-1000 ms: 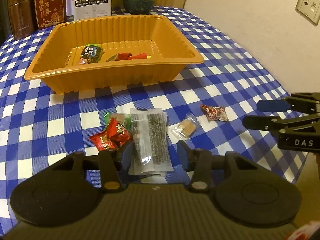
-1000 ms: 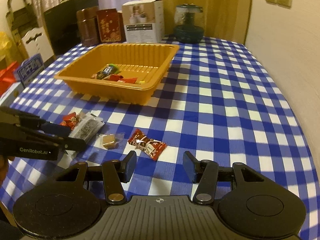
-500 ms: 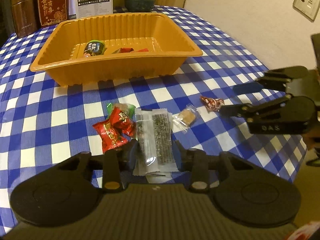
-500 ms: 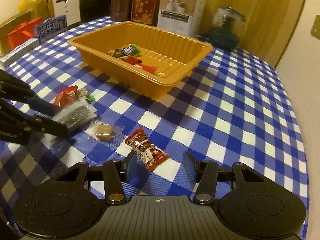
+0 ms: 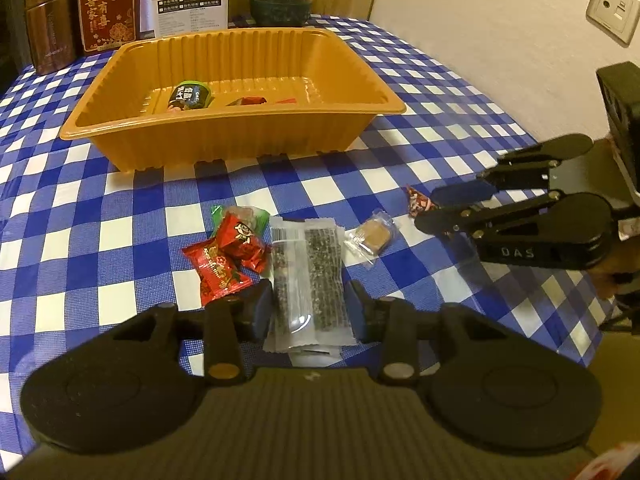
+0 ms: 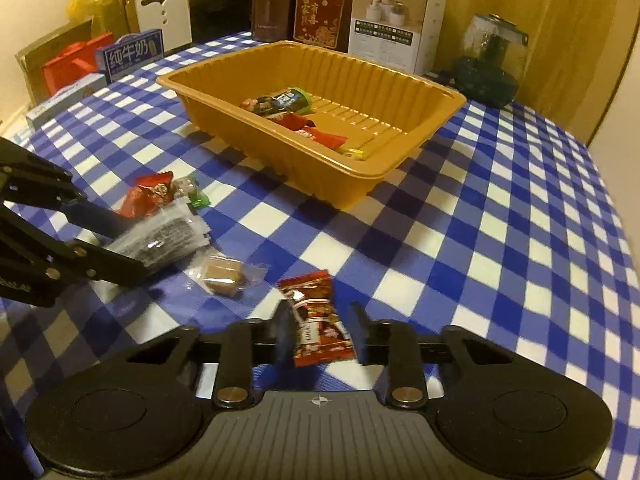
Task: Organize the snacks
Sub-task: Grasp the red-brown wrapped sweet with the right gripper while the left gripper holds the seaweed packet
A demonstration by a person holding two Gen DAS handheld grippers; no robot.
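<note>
An orange tray [image 5: 224, 144] [image 6: 400, 160] on the checked table holds a few wrapped snacks. My left gripper [image 5: 308, 312] is open, its fingers on either side of a stack of clear seaweed packets [image 5: 308, 276] [image 6: 168, 236]. My right gripper [image 6: 320, 334] is open around a red candy wrapper [image 6: 316, 312] lying on the cloth; that gripper also shows in the left wrist view [image 5: 444, 208], at the candy [image 5: 416, 204]. Red candies [image 5: 228, 256] and a clear-wrapped brown sweet [image 5: 372, 236] [image 6: 224, 274] lie between.
Boxes [image 6: 396, 20], a brown tin [image 6: 272, 4] and a dark glass jar [image 6: 488, 64] stand behind the tray. A milk carton [image 6: 128, 56] and bags sit at the far left. The wall [image 5: 480, 40] runs along the table's right side.
Both grippers have moved forward and down: the left now straddles the seaweed packets, the right now straddles the red candy. Both sets of jaws have narrowed somewhat.
</note>
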